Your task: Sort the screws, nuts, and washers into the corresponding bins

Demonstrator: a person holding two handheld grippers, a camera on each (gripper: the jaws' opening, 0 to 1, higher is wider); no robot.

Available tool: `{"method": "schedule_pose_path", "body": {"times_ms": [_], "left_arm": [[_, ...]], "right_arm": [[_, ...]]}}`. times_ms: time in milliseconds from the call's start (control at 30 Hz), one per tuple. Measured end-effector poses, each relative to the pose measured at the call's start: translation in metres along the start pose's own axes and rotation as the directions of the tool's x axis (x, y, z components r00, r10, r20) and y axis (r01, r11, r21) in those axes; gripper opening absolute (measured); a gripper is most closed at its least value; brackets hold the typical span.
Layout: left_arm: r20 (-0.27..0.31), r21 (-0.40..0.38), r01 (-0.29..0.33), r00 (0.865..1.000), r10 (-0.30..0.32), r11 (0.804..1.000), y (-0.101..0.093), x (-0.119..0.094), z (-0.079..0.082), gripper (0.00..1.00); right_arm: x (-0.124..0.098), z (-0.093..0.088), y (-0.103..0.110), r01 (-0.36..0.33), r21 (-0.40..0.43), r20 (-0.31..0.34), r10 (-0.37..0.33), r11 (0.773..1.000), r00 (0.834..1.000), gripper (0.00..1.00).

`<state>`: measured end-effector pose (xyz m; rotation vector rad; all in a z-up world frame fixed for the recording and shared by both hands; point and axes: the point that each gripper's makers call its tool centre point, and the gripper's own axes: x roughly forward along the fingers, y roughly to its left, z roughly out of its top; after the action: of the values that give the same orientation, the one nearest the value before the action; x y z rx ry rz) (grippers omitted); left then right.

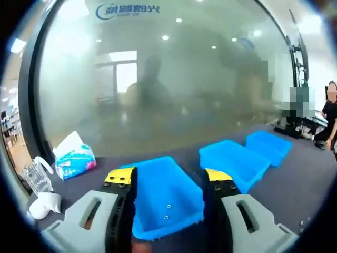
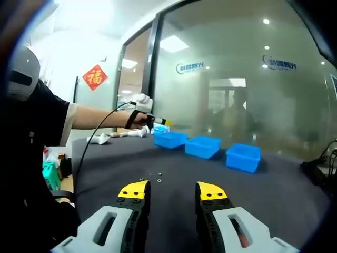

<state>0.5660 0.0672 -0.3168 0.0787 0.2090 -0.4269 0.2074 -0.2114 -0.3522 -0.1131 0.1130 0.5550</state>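
Dark table (image 2: pixel 174 158) carries three blue bins (image 2: pixel 204 146); we note left gripper (image 1: pixel 169 184) over the nearest bin (image 1: pixel 160 195), right gripper (image 2: pixel 171 192) near loose hardware (image 2: pixel 159 181), both fingers parted, empty.

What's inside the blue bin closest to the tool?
The nearest blue plastic bin holds a few tiny metal pieces, too small to name. The left tool reaches over its rim with both jaws apart, and they cover part of the bin floor.
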Motion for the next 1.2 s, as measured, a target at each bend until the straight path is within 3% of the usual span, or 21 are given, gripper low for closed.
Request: {"method": "schedule_pose_path", "body": {"times_ms": [233,400,500,567,633,700,900,1067,1200], "left_arm": [[0.043,-0.009,0.061,0.997,-0.060,0.998,-0.019,-0.026,0.006,0.48],[0.088,-0.007,0.128,0.988,-0.127,0.992,-0.041,-0.062,0.013,0.47],[0.090,0.021,0.198,0.976,-0.199,0.980,-0.060,-0.086,0.011,0.47],[0.092,0.049,0.239,0.966,-0.242,0.970,-0.083,-0.119,0.003,0.47],[0.097,0.052,0.271,0.957,-0.275,0.961,-0.090,-0.131,0.002,0.47],[0.101,0.068,0.300,0.947,-0.306,0.951,-0.105,-0.156,-0.004,0.47],[0.096,0.109,0.367,0.921,-0.377,0.924,-0.117,-0.201,-0.019,0.47],[0.094,0.120,0.364,0.922,-0.376,0.924,-0.106,-0.225,-0.027,0.47],[0.116,0.113,0.381,0.912,-0.393,0.918,-0.107,-0.243,-0.029,0.47]], "right_arm": [[0.001,0.003,0.001,-0.002,-0.003,0.006,0.002,1.000,1.000,0.31],[0.003,0.006,0.003,-0.006,-0.006,0.013,0.006,1.000,1.000,0.31],[0.004,0.007,0.005,-0.009,-0.011,0.014,0.010,1.000,1.000,0.31],[0.004,0.007,0.006,-0.011,-0.010,0.015,0.011,1.000,1.000,0.31],[0.004,0.007,0.006,-0.012,-0.009,0.017,0.012,1.000,1.000,0.31],[0.004,0.007,0.007,-0.013,-0.007,0.016,0.013,1.000,1.000,0.31],[0.004,0.007,0.007,-0.013,-0.003,0.015,0.013,1.000,1.000,0.31],[0.004,0.007,0.009,-0.018,-0.003,0.015,0.018,1.000,1.000,0.31],[0.004,0.008,0.010,-0.017,-0.002,0.018,0.017,1.000,1.000,0.31]]}}
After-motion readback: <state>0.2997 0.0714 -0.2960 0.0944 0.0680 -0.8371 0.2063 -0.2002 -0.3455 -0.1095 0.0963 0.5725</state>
